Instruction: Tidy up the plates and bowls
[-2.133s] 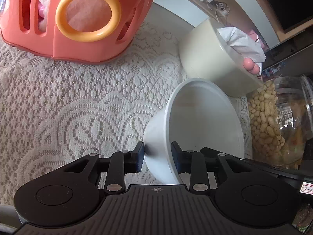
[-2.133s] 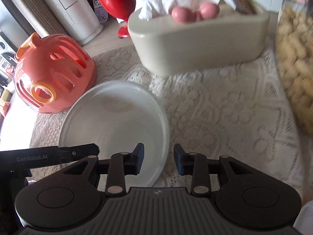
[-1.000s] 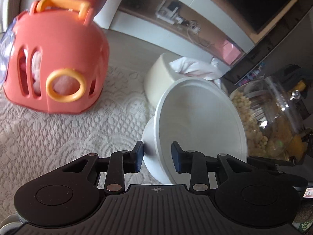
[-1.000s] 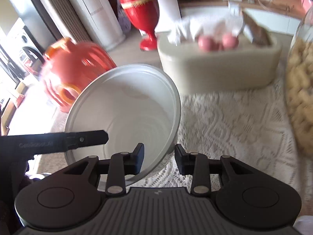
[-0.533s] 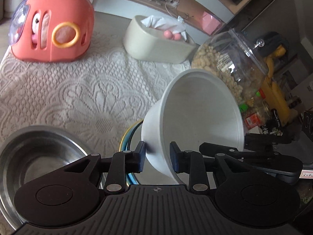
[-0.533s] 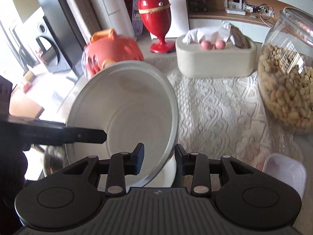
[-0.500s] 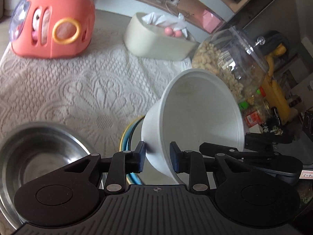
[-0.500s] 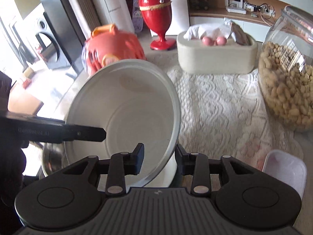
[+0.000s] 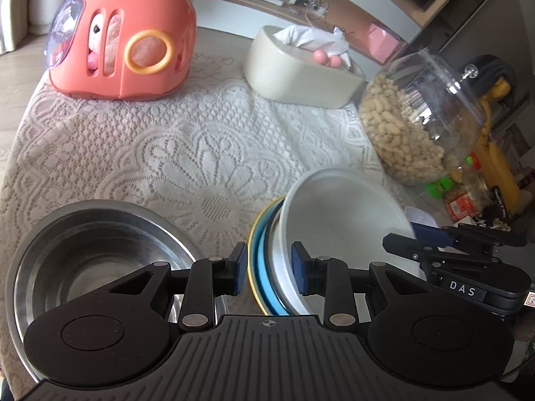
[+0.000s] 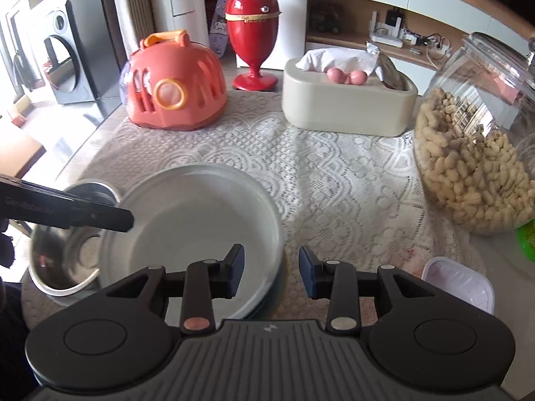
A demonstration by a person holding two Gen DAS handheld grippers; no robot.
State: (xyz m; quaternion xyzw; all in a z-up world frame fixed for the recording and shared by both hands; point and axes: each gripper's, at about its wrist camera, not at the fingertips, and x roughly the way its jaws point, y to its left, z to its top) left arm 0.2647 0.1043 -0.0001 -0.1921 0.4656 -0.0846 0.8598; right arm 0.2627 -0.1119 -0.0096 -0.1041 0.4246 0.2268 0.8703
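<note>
A white bowl (image 9: 337,214) sits nested in a blue bowl with a yellow rim (image 9: 259,250) at the table's front. My left gripper (image 9: 269,269) straddles the near rim of this stack, its jaws slightly apart, no longer pinching the wall. My right gripper (image 10: 271,272) is open around the white bowl's (image 10: 200,224) right rim, not squeezing it. A steel bowl (image 9: 83,260) stands to the left of the stack; it also shows in the right wrist view (image 10: 63,257).
A lace cloth (image 9: 167,153) covers the round table. At the back stand an orange toy carrier (image 9: 123,36) and a beige tissue box (image 9: 301,70). A glass jar of peanuts (image 9: 421,123) is at the right, a small plastic tub (image 10: 458,287) near the front right.
The white bowl, held tilted in the air by my left gripper, has come down into the blue bowl. Both grippers have widened and let go of its rim.
</note>
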